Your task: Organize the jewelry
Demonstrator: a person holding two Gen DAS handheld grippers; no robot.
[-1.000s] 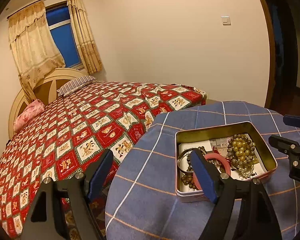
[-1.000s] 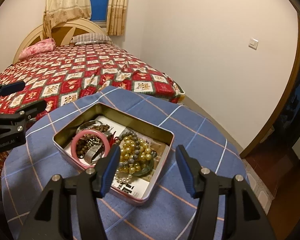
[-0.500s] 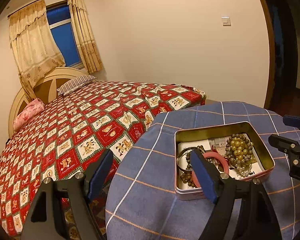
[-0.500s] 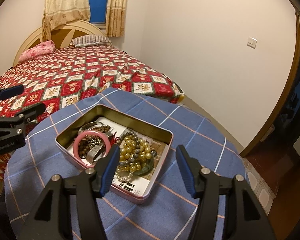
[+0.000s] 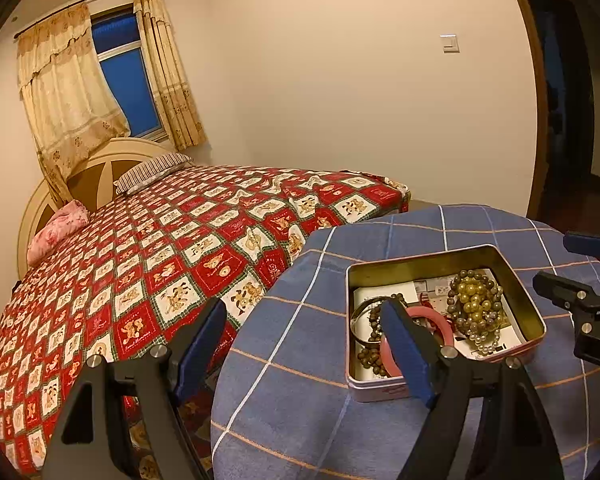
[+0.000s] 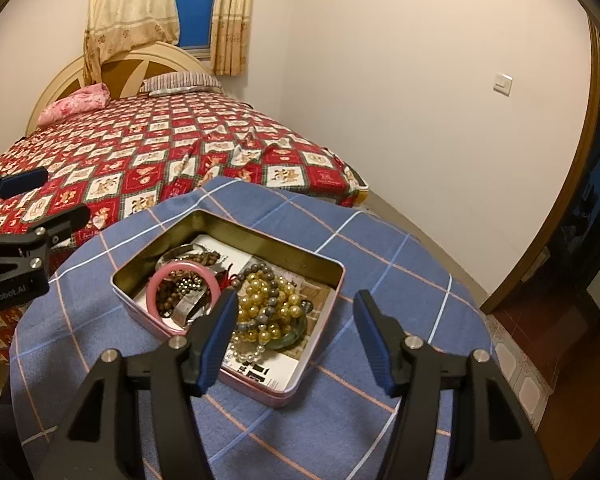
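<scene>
An open pink tin [image 5: 534,314] [image 6: 320,364] sits on a round table with a blue checked cloth [image 5: 300,360] [image 6: 380,264]. In it lie a pink bangle [image 6: 156,280] [image 5: 446,326], a pile of gold and grey beads [image 6: 270,306] [image 5: 474,296], brown bead strings [image 5: 374,322] and a metal bangle [image 6: 176,251]. My left gripper [image 5: 304,336] is open and empty, above the table's left edge beside the tin. My right gripper [image 6: 296,328] is open and empty, above the tin's near right corner.
A bed with a red patterned cover [image 5: 160,264] [image 6: 160,152] stands behind and left of the table. A wall with a light switch [image 6: 503,83] is at the right, and a dark doorway [image 6: 596,208] beyond it. The table edge falls off near both grippers.
Both grippers have drawn back and risen slightly from the tin; the tin looks a little smaller and lower in view. Jaws stay open. The jewelry has not moved.
</scene>
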